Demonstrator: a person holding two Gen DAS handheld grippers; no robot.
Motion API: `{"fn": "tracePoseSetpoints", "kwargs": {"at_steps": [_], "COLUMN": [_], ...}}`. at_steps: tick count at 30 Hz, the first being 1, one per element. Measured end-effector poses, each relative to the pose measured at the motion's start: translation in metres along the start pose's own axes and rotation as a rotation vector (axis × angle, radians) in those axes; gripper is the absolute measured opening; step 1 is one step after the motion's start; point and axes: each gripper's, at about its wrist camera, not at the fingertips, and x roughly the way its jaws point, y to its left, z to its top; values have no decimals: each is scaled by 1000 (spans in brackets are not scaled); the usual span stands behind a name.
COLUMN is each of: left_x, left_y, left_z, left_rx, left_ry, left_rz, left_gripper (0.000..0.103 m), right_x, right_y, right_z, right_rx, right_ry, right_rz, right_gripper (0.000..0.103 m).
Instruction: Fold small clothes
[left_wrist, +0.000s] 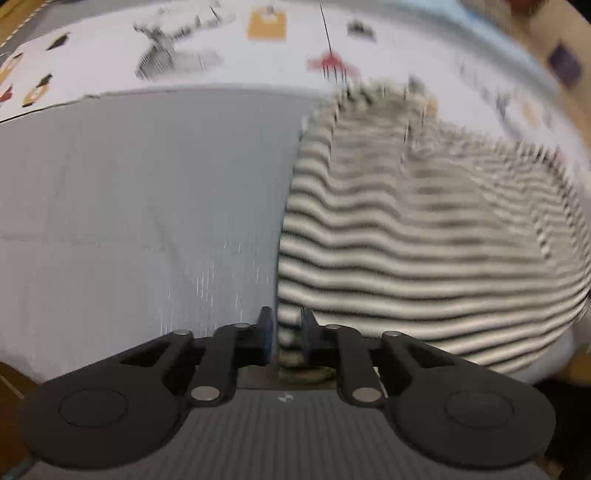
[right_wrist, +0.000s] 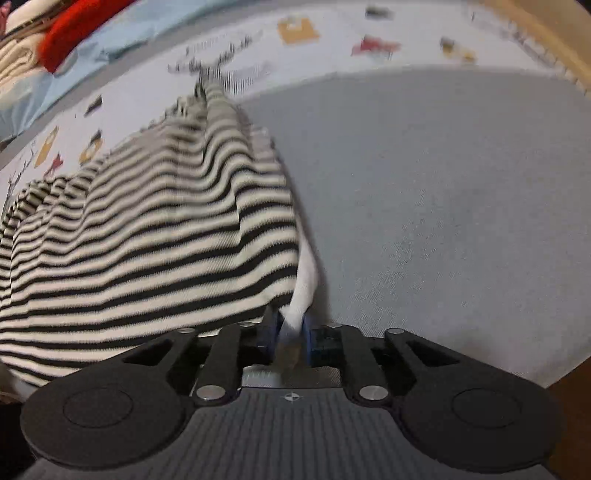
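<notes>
A small black-and-white striped garment (left_wrist: 424, 229) hangs and drapes over a grey mat (left_wrist: 147, 203). My left gripper (left_wrist: 288, 332) is shut on the garment's left edge, with striped cloth pinched between the pads. In the right wrist view the same striped garment (right_wrist: 147, 236) spreads to the left, and my right gripper (right_wrist: 290, 332) is shut on its right edge, where a white inner layer (right_wrist: 304, 280) shows. Both views are blurred by motion.
The grey mat (right_wrist: 443, 221) lies on a white printed sheet (left_wrist: 221, 51) with small coloured pictures. A red cloth (right_wrist: 77, 29) and a light blue cloth (right_wrist: 122, 40) lie at the far left of the right wrist view.
</notes>
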Motion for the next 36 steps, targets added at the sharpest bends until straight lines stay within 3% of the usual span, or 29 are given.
{"fn": "tracePoseSetpoints", "kwargs": {"at_steps": [4, 6, 9, 14, 15, 18, 21, 27, 33, 36], "left_x": [-7, -4, 3, 36, 42, 51, 41, 20, 16, 26], "left_y": [-7, -20, -36, -48, -48, -43, -40, -55, -118, -152], "left_z": [3, 5, 1, -2, -2, 0, 7, 14, 18, 21], "left_rx": [12, 42, 86, 121, 118, 89, 55, 42, 187, 256], "left_ry": [-46, -37, -17, 71, 92, 115, 34, -176, -304, -284], "left_rz": [-39, -53, -62, -3, 17, 48, 22, -73, -193, -207], "left_gripper": [19, 19, 21, 30, 32, 36, 36, 36, 36, 36], "right_x": [-24, -27, -15, 24, 26, 23, 16, -5, -5, 6], "right_y": [5, 11, 26, 42, 42, 42, 45, 51, 78, 94], "right_z": [1, 1, 0, -8, -10, -7, -3, 9, 13, 10], "right_rx": [-58, -91, -166, -274, -275, -257, -255, -218, -293, -363], "right_ry": [-161, -183, -134, 58, 68, 58, 6, -155, -176, -136], "right_rz": [45, 111, 152, 21, 8, 3, 3, 81, 151, 134], "right_gripper": [17, 19, 20, 24, 29, 29, 29, 31, 35, 35]}}
